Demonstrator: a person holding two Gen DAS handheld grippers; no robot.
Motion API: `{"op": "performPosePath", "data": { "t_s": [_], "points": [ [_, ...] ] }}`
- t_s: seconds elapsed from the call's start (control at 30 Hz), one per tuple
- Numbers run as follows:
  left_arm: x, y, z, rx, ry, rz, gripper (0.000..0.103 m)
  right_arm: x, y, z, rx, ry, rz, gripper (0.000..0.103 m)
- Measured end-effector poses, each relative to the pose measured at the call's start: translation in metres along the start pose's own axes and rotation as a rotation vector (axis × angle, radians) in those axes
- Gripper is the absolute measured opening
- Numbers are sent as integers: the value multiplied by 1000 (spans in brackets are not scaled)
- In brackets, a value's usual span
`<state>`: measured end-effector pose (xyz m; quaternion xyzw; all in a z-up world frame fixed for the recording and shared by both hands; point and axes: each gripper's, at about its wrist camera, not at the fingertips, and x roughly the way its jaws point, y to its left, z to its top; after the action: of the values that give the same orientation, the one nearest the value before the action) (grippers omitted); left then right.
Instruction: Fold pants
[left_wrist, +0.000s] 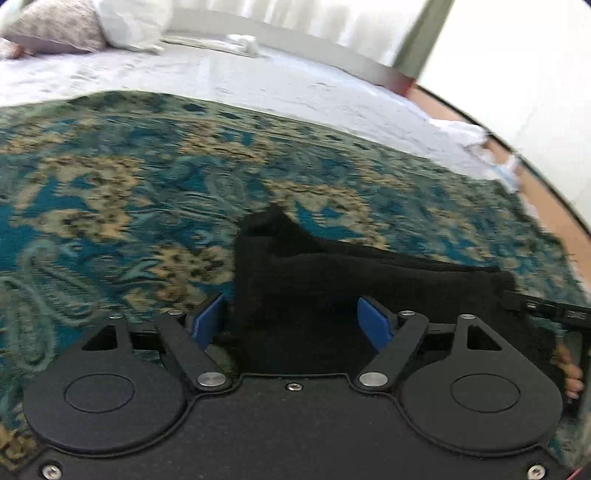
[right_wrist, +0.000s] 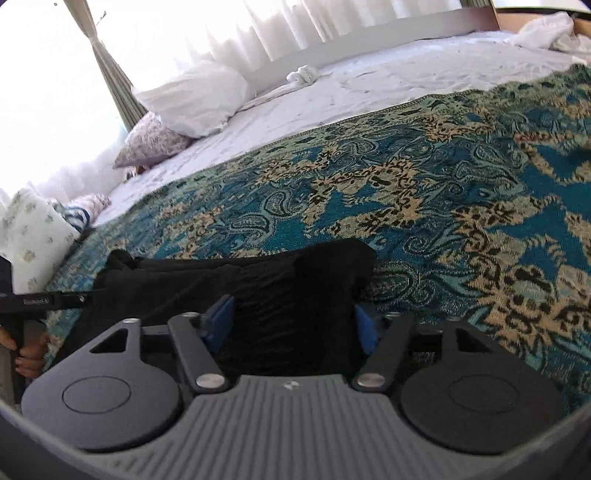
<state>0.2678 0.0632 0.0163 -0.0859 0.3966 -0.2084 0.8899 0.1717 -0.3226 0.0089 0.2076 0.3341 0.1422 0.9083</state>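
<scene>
Pants (left_wrist: 332, 280) lie bunched between both tools' (left_wrist: 291, 321) (right_wrist: 291, 325) spread blue pads.

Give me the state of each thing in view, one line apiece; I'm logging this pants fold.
Pants: black, bunched into a folded bundle, lying on the bedspread.
Left gripper: open, fingers on either side of the pants.
Right gripper: open, fingers on either side of the pants.
Bedspread: patterned teal, spread flat over the bed.
White pillow: plump, propped at the head of the bed.
Curtain: drawn aside.
</scene>
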Motion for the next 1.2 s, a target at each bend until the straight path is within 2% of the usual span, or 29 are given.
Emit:
{"op": "performPosePath", "data": {
  "t_s": [0.03,0.07,0.1,0.13,0.17,0.23,0.3,0.4,0.47,0.57,0.63,0.73,0.77,0.8,0.9,0.97,1.1,1.2],
  "points": [
    [0,1,1,-15,-1,-19,75,-1,0,0,10,-3,5,60],
    [0,2,2,-39,-11,-24,59,-1,1,0,15,-5,9,53],
    [0,3,2,-57,-18,-21,22,-2,3,0,16,-6,14,47],
    [0,4,2,-72,-17,-4,13,-2,5,0,16,-7,10,46],
    [-1,3,1,-79,-32,3,11,-1,7,0,15,-9,10,41],
    [-9,-6,-3,-26,-90,54,6,-1,12,2,33,-13,12,36],
    [-22,-16,-4,27,-147,101,6,0,17,6,53,-21,17,31],
    [-41,-12,4,-14,-203,99,6,2,31,18,46,-54,13,28],
    [-47,-9,10,-9,-235,137,6,8,39,27,41,-72,14,27],
    [-40,-1,20,-38,-236,203,7,25,48,38,43,-73,26,26],
    [-24,4,20,-30,-194,258,8,42,53,39,21,-48,-10,27],
    [-3,4,14,-7,-138,349,23,60,52,34,-4,-8,-95,41],
    [-3,2,10,2,-150,378,30,58,52,34,-12,-19,-114,58],
    [-6,-1,7,11,-161,401,37,54,53,33,-11,-25,-136,70],
    [-23,-13,3,54,-208,478,50,31,55,31,-32,-55,-175,77],
    [-36,-24,-3,94,-250,516,56,12,62,25,-63,-116,-239,80],
    [-61,-50,-25,153,-294,512,60,-10,85,9,-189,-187,-374,86],
    [-74,-65,-46,162,-289,466,64,-17,101,-6,-276,-205,-412,86]
  ]
}}
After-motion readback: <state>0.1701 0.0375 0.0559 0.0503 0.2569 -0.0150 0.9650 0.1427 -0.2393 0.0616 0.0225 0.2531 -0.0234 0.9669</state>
